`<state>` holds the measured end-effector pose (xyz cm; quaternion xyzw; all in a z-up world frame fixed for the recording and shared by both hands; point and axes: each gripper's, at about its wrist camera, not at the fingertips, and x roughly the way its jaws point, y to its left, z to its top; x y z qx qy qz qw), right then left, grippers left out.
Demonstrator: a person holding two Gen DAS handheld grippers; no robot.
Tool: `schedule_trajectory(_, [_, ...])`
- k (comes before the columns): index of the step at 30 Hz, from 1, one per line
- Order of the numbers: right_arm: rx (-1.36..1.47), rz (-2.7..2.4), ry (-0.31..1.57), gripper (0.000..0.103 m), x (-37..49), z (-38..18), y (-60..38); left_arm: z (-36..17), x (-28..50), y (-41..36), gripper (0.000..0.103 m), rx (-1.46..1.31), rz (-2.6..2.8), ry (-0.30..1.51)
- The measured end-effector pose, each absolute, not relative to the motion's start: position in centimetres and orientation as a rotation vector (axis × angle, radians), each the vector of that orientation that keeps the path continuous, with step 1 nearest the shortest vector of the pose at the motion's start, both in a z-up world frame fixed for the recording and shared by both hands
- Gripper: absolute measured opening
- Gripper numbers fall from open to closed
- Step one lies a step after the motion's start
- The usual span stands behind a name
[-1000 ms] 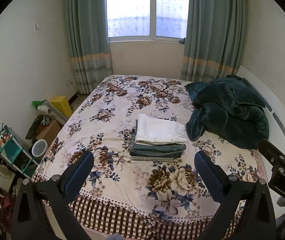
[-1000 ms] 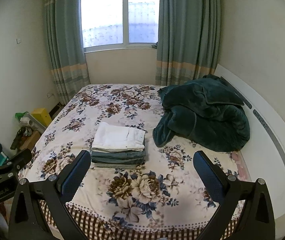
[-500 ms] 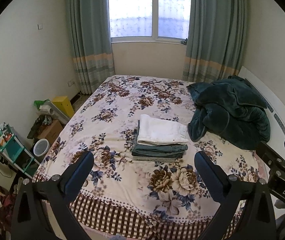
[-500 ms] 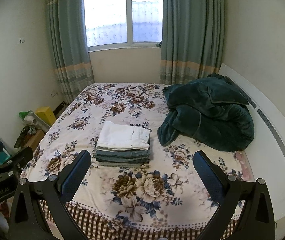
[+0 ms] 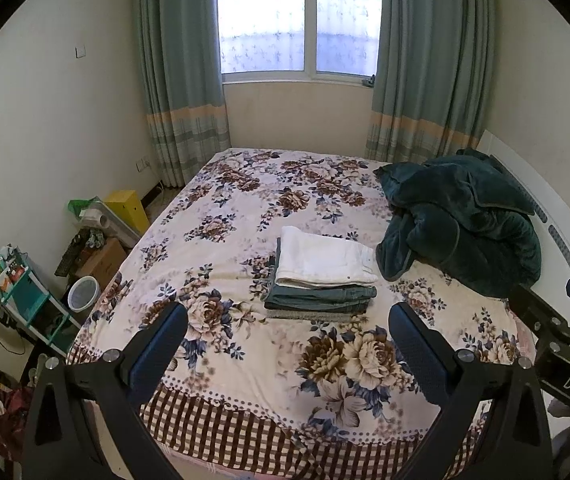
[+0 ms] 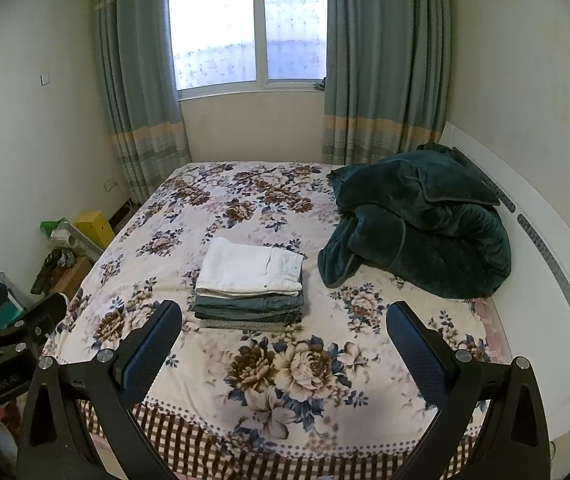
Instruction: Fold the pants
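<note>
Pants (image 5: 323, 260), white and folded, top a neat stack of folded garments (image 6: 247, 308) mid-bed (image 5: 245, 208), beside a rumpled dark green blanket (image 6: 421, 228). I hold my left hand-held gripper (image 5: 285, 344) and right hand-held gripper (image 6: 283, 340) wide apart, empty, above the bed's near edge.

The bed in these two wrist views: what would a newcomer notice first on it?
First, the neat stack of folded pants, a white pair on top of grey-green ones, in the middle of the floral bedspread. Next, the crumpled dark green plush blanket, heaped at the right side by the white headboard. Both the left gripper and the right gripper hover open and empty over the bed's foot.
</note>
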<state>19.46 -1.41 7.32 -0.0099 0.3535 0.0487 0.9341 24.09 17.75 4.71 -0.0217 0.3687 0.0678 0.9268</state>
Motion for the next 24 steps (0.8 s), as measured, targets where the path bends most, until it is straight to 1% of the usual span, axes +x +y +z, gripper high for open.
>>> schedule_trajectory(24, [-0.022, 0.107, 0.724, 0.103, 19.45, 7.35, -1.54, 4.84, 24.14, 17.86, 0.103, -0.048, 0.137, 0.758])
